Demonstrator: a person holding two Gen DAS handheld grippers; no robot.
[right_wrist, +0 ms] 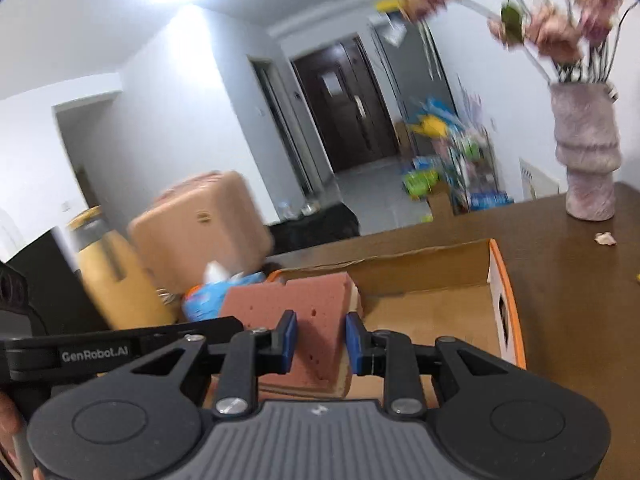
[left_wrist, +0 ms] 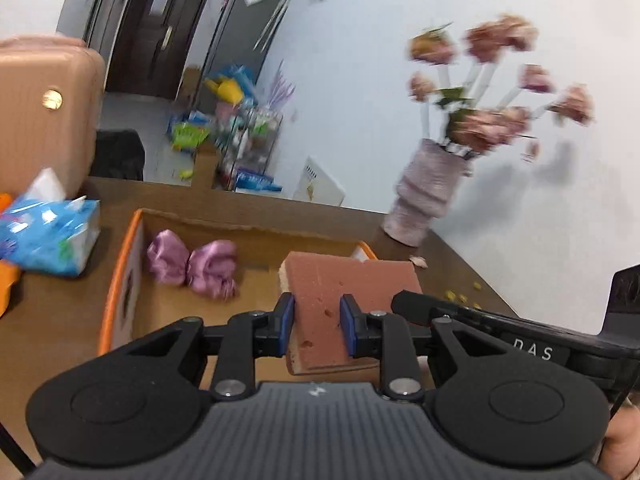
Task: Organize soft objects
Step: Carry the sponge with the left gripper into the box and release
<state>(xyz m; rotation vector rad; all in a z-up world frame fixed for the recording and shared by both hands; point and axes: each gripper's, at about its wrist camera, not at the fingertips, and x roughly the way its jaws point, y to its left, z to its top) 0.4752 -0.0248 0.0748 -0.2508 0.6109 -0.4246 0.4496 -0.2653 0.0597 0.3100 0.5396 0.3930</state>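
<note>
**A:** Sponge [left_wrist: 344,304], one item: reddish-brown porous slab on a pale yellow backing layer, rectangular, pitted with small holes. Where do you log it?

**B:** Above the cardboard box [left_wrist: 256,236], over its near half, not yet resting on the box floor as far as I can judge. I have both tools on it. The left gripper [left_wrist: 316,326] pinches one edge between its blue pads [left_wrist: 286,320]; the right gripper [right_wrist: 320,342] pinches the opposite edge the same way. I judge the two-sided hold keeps a floppy slab level while it goes over the box wall.

**A:** Box, description?

**B:** Shallow open tray of brown corrugated card, orange trim along the rim, torn far edge. It sits on the dark wooden table [right_wrist: 560,272].

**A:** Contents already entered?

**B:** One purple satin bow [left_wrist: 192,266], glossy and crumpled, in the box's far left corner.

**A:** Items outside the box?

**B:** Tissue pack [left_wrist: 48,236], blue crinkly plastic wrap, just left of the box. Ribbed pinkish vase [left_wrist: 428,196] of blurred pink flowers, beyond the box's far right corner. Both well clear of the sponge.
</note>
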